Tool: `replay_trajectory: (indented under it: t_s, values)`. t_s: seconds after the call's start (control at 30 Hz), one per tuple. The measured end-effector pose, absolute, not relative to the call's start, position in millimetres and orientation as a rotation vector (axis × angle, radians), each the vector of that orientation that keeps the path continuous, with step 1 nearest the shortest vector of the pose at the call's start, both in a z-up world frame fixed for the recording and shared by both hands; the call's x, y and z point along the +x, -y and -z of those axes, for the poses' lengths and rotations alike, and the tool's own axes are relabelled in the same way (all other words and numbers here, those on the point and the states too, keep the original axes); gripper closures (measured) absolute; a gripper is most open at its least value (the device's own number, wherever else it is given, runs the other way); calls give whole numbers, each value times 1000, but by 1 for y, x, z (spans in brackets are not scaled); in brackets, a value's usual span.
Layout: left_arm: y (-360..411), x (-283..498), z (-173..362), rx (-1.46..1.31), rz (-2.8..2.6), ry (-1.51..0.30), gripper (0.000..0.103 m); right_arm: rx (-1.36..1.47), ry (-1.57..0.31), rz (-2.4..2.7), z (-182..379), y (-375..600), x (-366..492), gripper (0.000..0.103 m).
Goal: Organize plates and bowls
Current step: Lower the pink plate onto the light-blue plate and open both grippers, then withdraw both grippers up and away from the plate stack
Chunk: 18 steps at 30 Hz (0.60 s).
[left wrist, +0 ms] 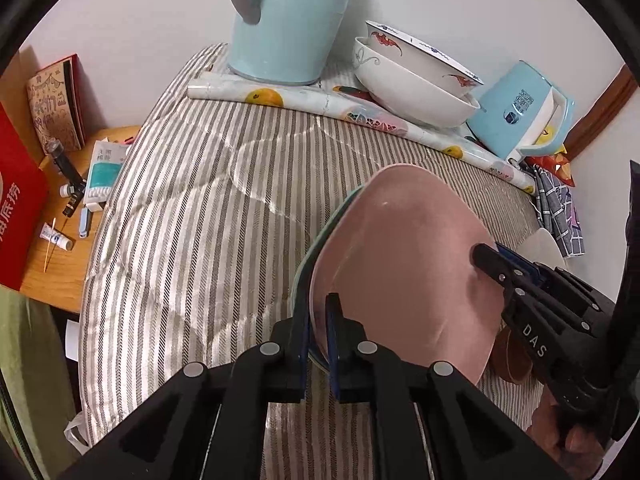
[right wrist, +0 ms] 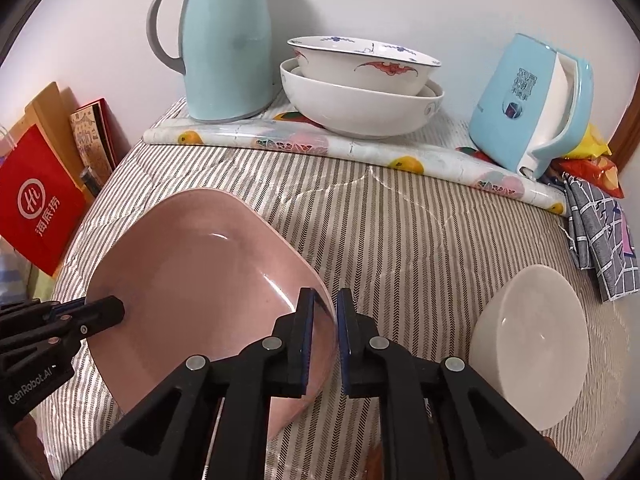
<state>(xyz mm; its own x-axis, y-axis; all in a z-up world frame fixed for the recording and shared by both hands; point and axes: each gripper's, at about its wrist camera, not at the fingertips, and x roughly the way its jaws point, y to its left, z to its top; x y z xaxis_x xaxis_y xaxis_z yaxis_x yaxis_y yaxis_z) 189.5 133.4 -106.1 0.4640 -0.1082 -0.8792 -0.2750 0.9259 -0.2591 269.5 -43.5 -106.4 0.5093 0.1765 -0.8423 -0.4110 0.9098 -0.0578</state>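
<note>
A pink squarish plate [left wrist: 400, 272] [right wrist: 200, 280] is held tilted above the striped cloth, with a teal rim [left wrist: 320, 232] of a second plate under its left edge. My left gripper [left wrist: 318, 320] is shut on the plates' left edge. My right gripper [right wrist: 324, 316] is shut on the pink plate's right edge; it also shows in the left wrist view [left wrist: 486, 254]. Two white bowls [right wrist: 360, 92] [left wrist: 412, 80] sit stacked at the back. A white bowl [right wrist: 532, 356] lies tilted at the right.
A light blue thermos jug [right wrist: 224, 48] and a blue kettle [right wrist: 532, 108] stand at the back on a rolled fruit-print mat [right wrist: 360, 148]. A grey checked cloth [right wrist: 600, 236] lies at right. A side table with small items [left wrist: 72, 208] and a red bag [right wrist: 40, 208] are at left.
</note>
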Motion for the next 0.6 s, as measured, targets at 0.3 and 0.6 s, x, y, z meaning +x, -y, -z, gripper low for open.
replay_trajectory:
  t_s: [0.3,0.6]
  values:
    - [-122,179,92,-342,-122,-1067,72,-234,-923,-357,89,53,255,69]
    - [-97,171,66,-302,-94,-1018,72,-161,-849,-321,53,99,225,61]
